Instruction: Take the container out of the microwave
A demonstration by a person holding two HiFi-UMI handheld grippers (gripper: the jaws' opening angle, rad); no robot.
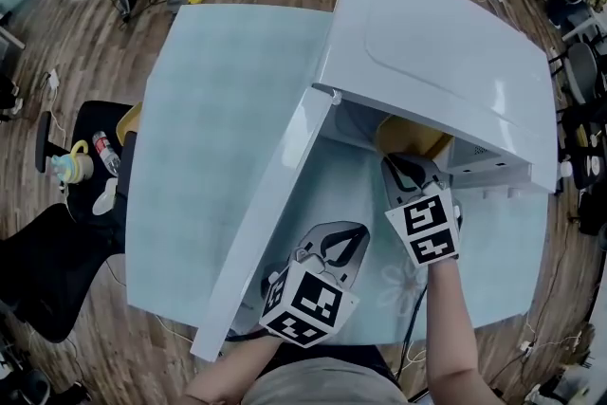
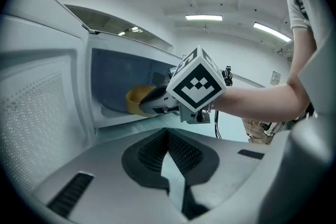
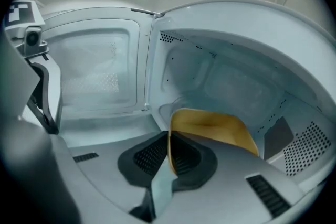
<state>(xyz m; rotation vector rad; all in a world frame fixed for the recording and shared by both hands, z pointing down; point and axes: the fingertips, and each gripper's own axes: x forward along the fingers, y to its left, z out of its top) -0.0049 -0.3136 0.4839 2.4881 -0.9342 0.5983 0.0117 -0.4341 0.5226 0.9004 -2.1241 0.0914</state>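
Note:
The white microwave [image 1: 446,52] stands on the table with its door [image 1: 270,232] swung wide open to the left. Inside sits a yellow container [image 3: 215,128], also visible from above [image 1: 413,139] and from the side [image 2: 137,98]. My right gripper [image 3: 169,152] reaches into the cavity and is shut on the container's near left wall, which runs between the two pads. My left gripper [image 2: 168,139] hangs low in front of the door [image 1: 346,237], jaws shut with nothing between them, apart from the container.
The microwave sits on a pale glass-topped table [image 1: 218,109]. The open door [image 3: 89,71] stands just left of my right gripper. A black chair [image 1: 47,270] and a small bottle [image 1: 71,168] are on the floor at left. Cables lie on the wooden floor behind.

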